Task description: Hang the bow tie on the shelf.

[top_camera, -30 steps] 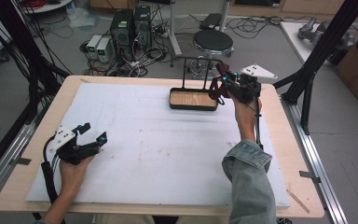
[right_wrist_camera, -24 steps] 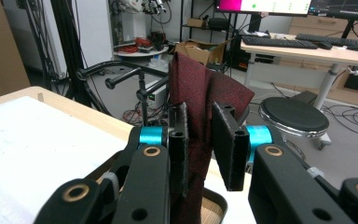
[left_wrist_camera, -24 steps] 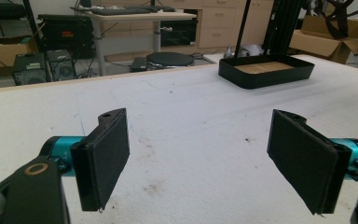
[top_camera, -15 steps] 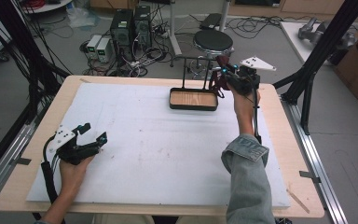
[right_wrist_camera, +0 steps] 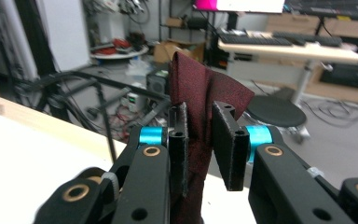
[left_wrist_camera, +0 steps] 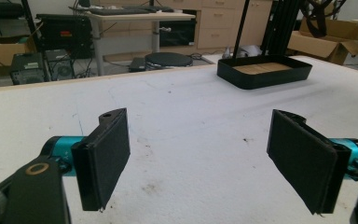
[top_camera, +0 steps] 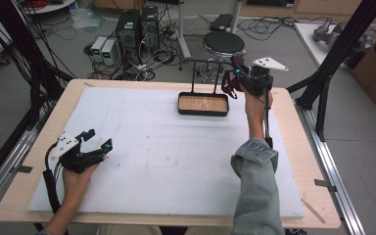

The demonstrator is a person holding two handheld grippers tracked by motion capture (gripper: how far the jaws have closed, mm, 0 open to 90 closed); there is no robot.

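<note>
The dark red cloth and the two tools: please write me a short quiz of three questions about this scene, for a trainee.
1. True or false: the right tool is shut on the dark red cloth.
2. Where is the left tool? A) inside the tray B) open, low over the white table cover, near the table's left front C) holding the cloth
3. Fill in: the black rectangular tray with a wooden bottom stands at the ___ side of the table, away from the person.

Key: 1 true; 2 B; 3 far.
</note>
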